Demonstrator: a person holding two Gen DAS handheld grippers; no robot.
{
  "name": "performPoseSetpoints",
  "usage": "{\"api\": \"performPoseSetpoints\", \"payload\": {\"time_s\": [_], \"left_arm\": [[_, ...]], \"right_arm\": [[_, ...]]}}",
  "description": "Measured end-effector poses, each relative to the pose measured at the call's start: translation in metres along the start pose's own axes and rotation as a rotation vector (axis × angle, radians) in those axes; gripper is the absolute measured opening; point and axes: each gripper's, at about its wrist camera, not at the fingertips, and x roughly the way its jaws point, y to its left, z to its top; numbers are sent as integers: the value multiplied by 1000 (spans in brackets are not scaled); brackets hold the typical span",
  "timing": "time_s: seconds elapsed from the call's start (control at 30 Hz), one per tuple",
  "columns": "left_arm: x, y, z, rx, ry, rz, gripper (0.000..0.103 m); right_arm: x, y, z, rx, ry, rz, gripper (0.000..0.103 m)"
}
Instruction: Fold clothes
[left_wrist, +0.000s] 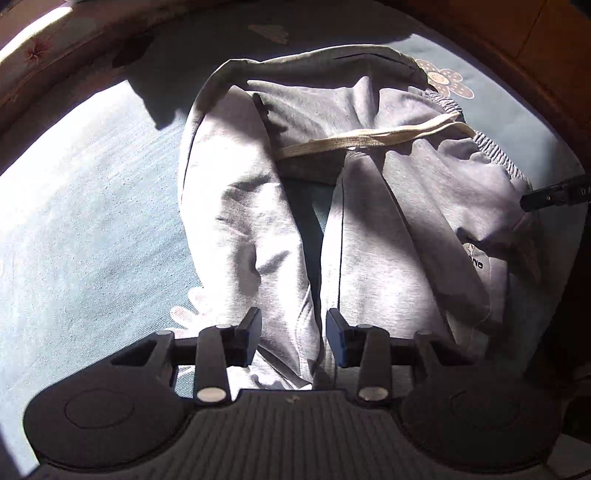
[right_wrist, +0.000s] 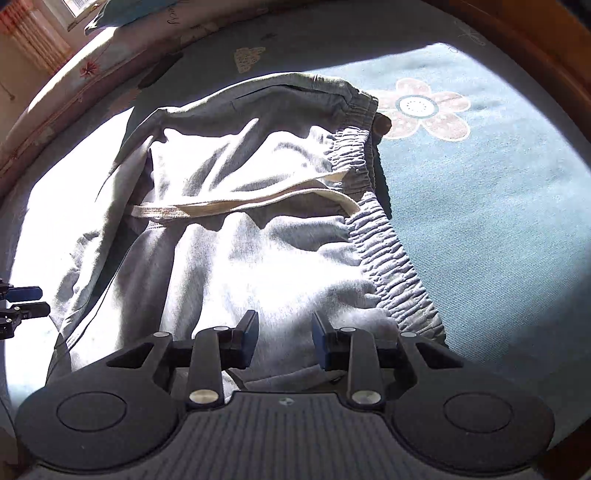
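Observation:
Grey sweatpants (left_wrist: 369, 236) lie rumpled on a blue bedspread (left_wrist: 92, 221), with a cream drawstring (left_wrist: 369, 138) across them and the elastic waistband (right_wrist: 391, 258) at the right. My left gripper (left_wrist: 293, 332) is open over the two trouser legs, its jaws either side of the left leg's fabric. My right gripper (right_wrist: 284, 334) is open just above the hip area near the waistband; its tip shows in the left wrist view (left_wrist: 554, 197). The left gripper's fingers show at the left edge of the right wrist view (right_wrist: 26, 301).
The bedspread (right_wrist: 498, 221) has pink flower prints (right_wrist: 424, 107). A wooden bed frame (left_wrist: 535, 55) curves round the far and right side. A floral pillow or bedding edge (right_wrist: 92, 70) and a window (right_wrist: 77, 7) lie at the far left. Strong sunlight and shadow cross the bed.

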Motion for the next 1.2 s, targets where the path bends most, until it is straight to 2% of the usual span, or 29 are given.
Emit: {"api": "performPoseSetpoints", "payload": {"time_s": [0.07,0.2,0.27,0.33,0.4,0.6,0.73,0.77,0.83,0.87,0.9,1.0,1.07,1.2], "left_arm": [[3,9,-13,-53,2,-3,47],[10,29,-27,-202,-23,-13,54],[13,35,-30,-254,-51,-62,58],[17,35,-29,-284,-75,-65,59],[24,38,-27,-334,-98,-79,63],[50,56,-21,-551,-134,-165,63],[64,55,-15,-593,-137,-206,59],[66,54,-15,-595,-137,-203,41],[71,53,-13,-584,-112,-155,13],[69,54,-14,-584,-120,-150,9],[64,55,-14,-582,-137,-147,7],[45,60,-15,-550,-173,-56,7],[31,73,-17,-568,-197,-12,6],[4,110,-21,-598,-258,140,6]], "right_arm": [[10,29,-25,11,44,52,36],[35,100,-45,-3,85,160,36],[41,129,-50,-24,89,182,36],[45,154,-54,-65,90,180,37],[48,169,-58,-77,97,184,37],[50,181,-69,-99,122,146,37],[51,179,-72,-92,125,137,37],[52,179,-72,-90,125,135,37],[52,178,-73,-85,125,133,37],[53,177,-73,-83,126,134,37],[53,177,-73,-80,128,136,37],[51,176,-74,-89,125,136,37],[50,175,-75,-90,122,132,37],[48,170,-76,-81,128,139,37]]}}
